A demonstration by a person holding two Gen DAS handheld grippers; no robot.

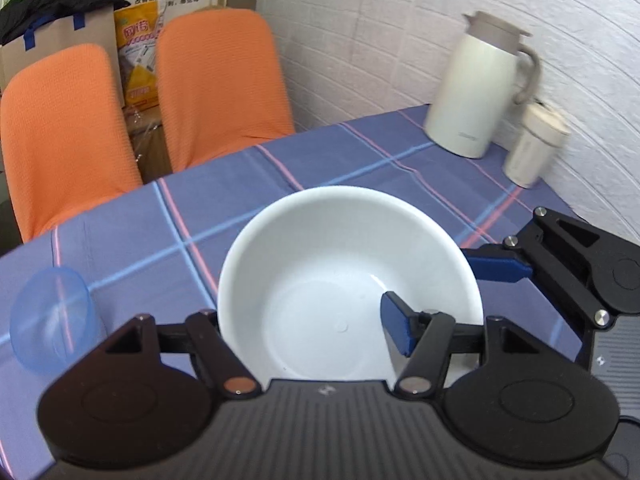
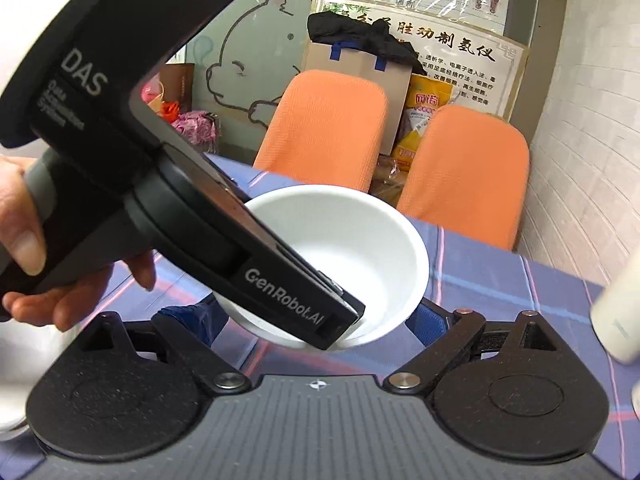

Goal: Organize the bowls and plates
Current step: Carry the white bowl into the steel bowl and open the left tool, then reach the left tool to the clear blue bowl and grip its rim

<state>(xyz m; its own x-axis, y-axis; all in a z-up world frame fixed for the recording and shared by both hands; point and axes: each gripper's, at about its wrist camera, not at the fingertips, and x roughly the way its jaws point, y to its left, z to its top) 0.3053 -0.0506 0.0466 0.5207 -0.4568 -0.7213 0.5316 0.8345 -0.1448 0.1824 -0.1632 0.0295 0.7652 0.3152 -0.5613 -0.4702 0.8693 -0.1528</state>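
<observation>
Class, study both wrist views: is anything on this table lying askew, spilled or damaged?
One thing: the clear blue cup seems to lie on its side on the checked tablecloth, left of the white bowl. No spill or damage shows; the white jug stands upright.

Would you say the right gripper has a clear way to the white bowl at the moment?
Probably not cleanly: the left gripper sits inside the white bowl, crossing in front of the right gripper, which leaves mostly the bowl's right rim free.
</observation>
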